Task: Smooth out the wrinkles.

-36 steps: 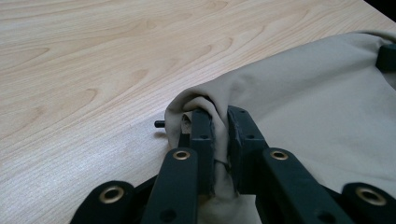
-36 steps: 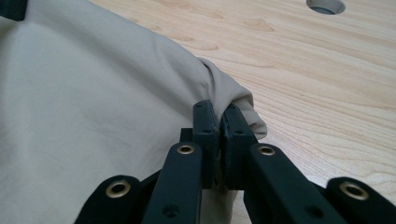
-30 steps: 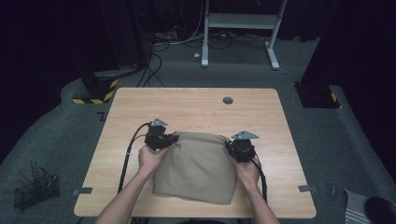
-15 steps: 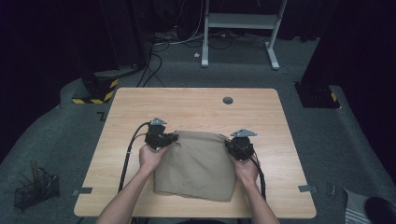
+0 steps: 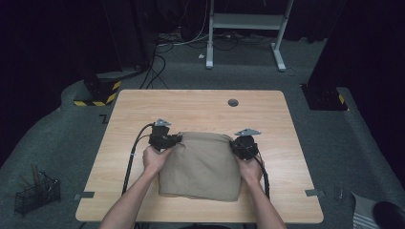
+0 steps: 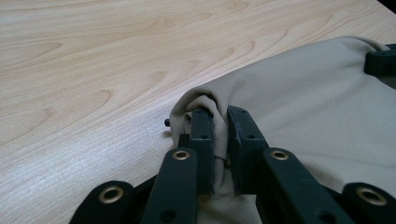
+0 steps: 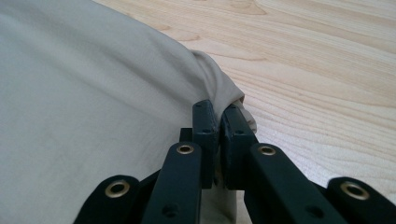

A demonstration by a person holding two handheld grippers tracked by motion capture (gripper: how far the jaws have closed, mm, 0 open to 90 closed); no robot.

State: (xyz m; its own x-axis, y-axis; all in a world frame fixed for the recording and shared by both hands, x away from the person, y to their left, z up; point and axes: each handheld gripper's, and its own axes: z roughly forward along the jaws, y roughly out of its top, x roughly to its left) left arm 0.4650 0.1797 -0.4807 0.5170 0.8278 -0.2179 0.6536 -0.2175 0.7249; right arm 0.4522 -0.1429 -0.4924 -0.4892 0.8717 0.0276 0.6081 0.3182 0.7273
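A beige folded cloth (image 5: pixel 203 164) lies on the wooden table (image 5: pixel 200 107), near its front middle. My left gripper (image 5: pixel 175 140) is shut on the cloth's far left corner; in the left gripper view the bunched fabric (image 6: pixel 205 100) sits pinched between the black jaws, and my left gripper (image 6: pixel 220 116) rests low over the wood. My right gripper (image 5: pixel 235 144) is shut on the far right corner. In the right gripper view my right gripper (image 7: pixel 218 112) clamps a fold of the cloth (image 7: pixel 93 93), whose tip sticks out past the jaws.
A small dark round hole (image 5: pixel 233 102) marks the table's far side. Black cables (image 5: pixel 133 150) trail from the left gripper across the table. On the floor stand a wire basket (image 5: pixel 36 193) at left and a white desk frame (image 5: pixel 246 28) behind.
Both grippers have drawn slightly toward the person with the cloth's far edge, which sits a little lower on the table than before.
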